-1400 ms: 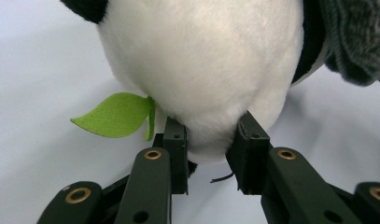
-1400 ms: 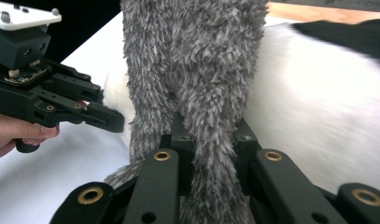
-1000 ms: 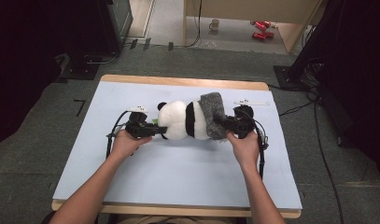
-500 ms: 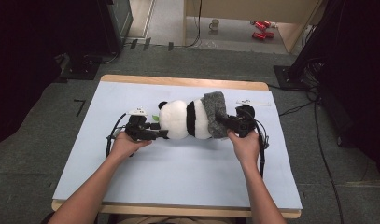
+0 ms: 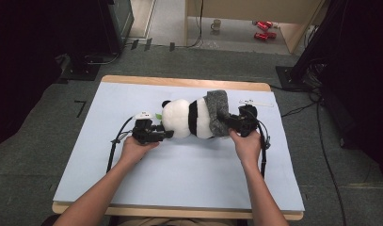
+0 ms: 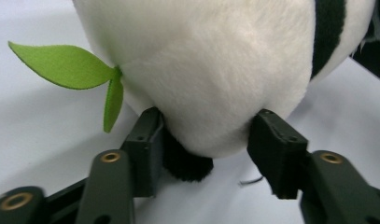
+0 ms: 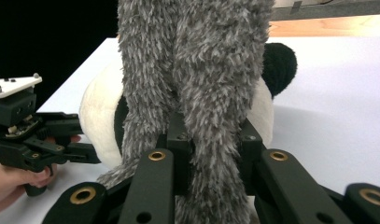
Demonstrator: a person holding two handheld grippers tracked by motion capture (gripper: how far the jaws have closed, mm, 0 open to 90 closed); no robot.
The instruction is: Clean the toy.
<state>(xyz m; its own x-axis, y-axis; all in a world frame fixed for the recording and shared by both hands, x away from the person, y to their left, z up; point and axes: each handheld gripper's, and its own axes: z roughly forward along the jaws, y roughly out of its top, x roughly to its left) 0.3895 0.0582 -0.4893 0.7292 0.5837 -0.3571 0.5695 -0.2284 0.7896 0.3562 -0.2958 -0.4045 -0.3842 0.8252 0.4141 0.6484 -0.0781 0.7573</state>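
- My left gripper (image 6: 211, 140) had just changed its opening: against the picture from one second before, its jaws stood wider, then came in a little again. In the left gripper view they stood apart on the two sides of the white muzzle of the plush panda (image 5: 189, 117). The left pad touched the fur; if the right pad pressed it, I could not tell.
- My right gripper (image 7: 211, 144) was clamped on the grey furry cloth (image 7: 197, 70), the same as before; a fold of it went down between the two jaws.
- The panda lay on its side in the middle of the pale blue table cover (image 5: 179, 174), as in the earlier pictures, and the grey cloth was around its back end.
- In the high view my left hand (image 5: 137, 148) and right hand (image 5: 246, 143) were almost at the same places as before.
- The panda's face was hard to make out: in the left gripper view it was cut off at the top, and a black patch under the muzzle was partly hidden behind the left jaw.
- A green felt leaf (image 6: 68, 65) stuck out beside the muzzle.
- The cloth hid most of the panda's body in the right gripper view.
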